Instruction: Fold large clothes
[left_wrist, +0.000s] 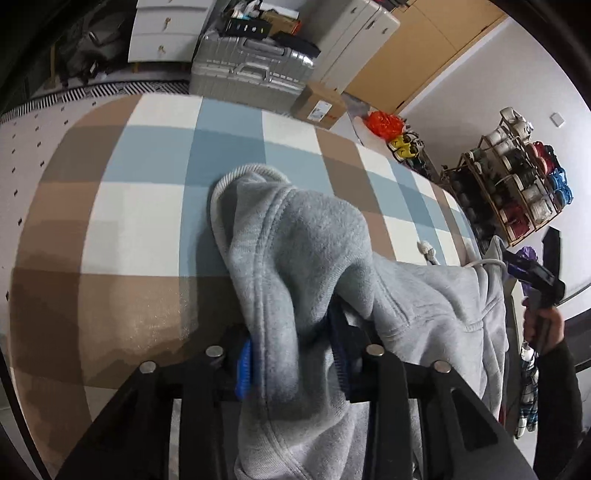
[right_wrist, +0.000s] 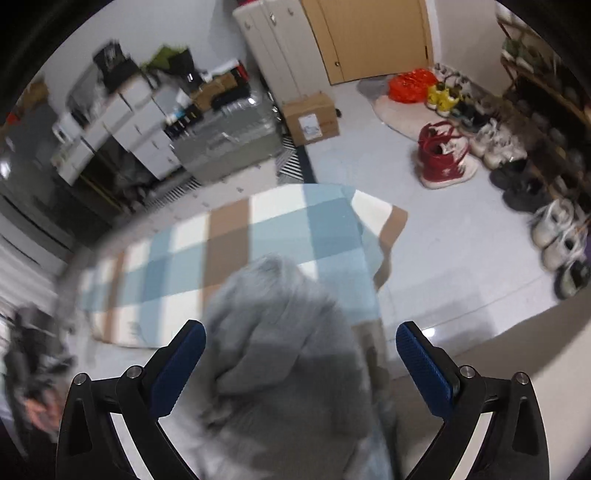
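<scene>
Pinching grey hoodie (left_wrist: 295, 258): left claw (left_wrist: 295, 365) | right claw (right_wrist: 301, 363) wide, seemingly empty (blurred)

Checked blanket (left_wrist: 147, 206), grey hoodie (left_wrist: 317, 236) on it

free: checkered blanket (left_wrist: 140, 206) left | blocked: hoodie (left_wrist: 314, 258) bunched centre

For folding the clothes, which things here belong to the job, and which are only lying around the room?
For the job:
- grey hoodie
- left gripper, shut on the hoodie
- right gripper, open
- checked cloth under the hoodie

Lying about:
- silver suitcase
- cardboard box
- orange bag
- shoes
</scene>
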